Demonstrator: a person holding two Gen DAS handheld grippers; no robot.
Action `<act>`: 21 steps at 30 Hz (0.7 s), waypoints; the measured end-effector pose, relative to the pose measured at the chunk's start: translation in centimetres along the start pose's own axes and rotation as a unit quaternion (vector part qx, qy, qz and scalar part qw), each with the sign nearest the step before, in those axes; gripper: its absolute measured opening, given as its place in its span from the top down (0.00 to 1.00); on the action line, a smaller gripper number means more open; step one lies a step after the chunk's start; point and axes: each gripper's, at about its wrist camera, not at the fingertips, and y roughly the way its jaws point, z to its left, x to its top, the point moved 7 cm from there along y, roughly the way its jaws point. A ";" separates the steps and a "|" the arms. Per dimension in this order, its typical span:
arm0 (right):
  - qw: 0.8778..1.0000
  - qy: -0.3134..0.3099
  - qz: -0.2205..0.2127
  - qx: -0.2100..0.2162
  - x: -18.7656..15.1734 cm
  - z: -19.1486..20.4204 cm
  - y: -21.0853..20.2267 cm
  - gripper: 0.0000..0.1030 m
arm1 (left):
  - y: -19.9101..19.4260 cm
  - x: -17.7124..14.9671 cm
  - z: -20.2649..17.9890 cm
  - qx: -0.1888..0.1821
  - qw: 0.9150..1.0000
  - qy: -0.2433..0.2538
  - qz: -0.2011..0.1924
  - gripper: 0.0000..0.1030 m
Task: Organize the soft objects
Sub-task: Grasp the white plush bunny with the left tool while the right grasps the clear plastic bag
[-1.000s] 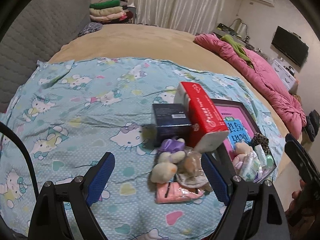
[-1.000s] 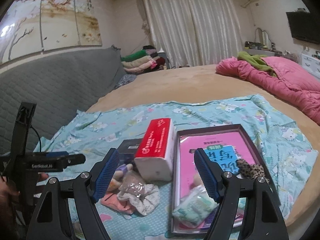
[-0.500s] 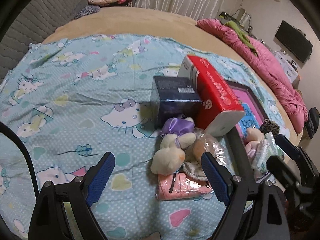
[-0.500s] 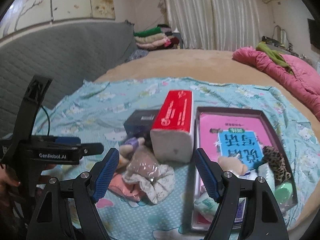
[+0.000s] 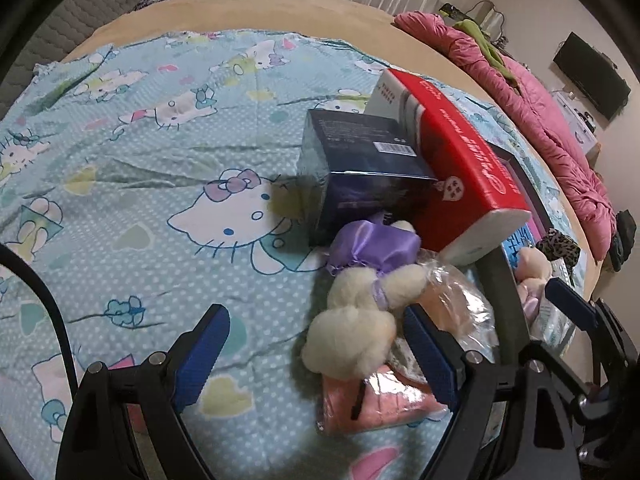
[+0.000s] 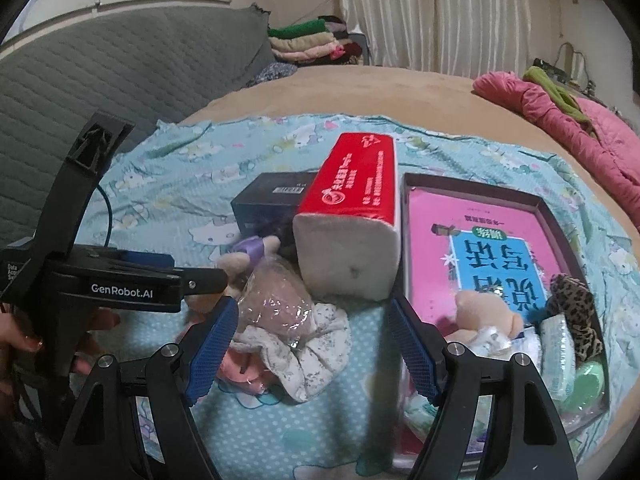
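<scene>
Our left gripper (image 5: pixel 316 344) — jaws wide, empty — faces the plush (image 5: pixel 360 312), which lies just right of centre, long axis pointing toward the blue box (image 5: pixel 360 172). Right gripper (image 6: pixel 314 346), equally wide, sits farther off.

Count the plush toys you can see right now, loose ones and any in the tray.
2. A cream plush with a purple bow lies on the sheet before the dark blue box. A pinkish plush sits inside the tray. Others may be hidden under the bagged items.
</scene>
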 end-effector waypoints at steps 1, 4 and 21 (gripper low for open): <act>1.000 -0.003 0.002 0.000 0.0 0.1 0.2 0.24 | 0.2 0.0 0.1 -0.004 1.000 0.000 0.002 0.15; 1.000 -0.018 0.011 -0.003 0.0 0.5 1.2 0.24 | 0.6 0.1 0.3 -0.010 1.000 0.004 0.004 0.15; 0.995 -0.066 0.073 0.019 -0.3 2.4 6.7 0.24 | 1.3 0.6 1.3 -0.046 0.999 0.006 -0.002 0.19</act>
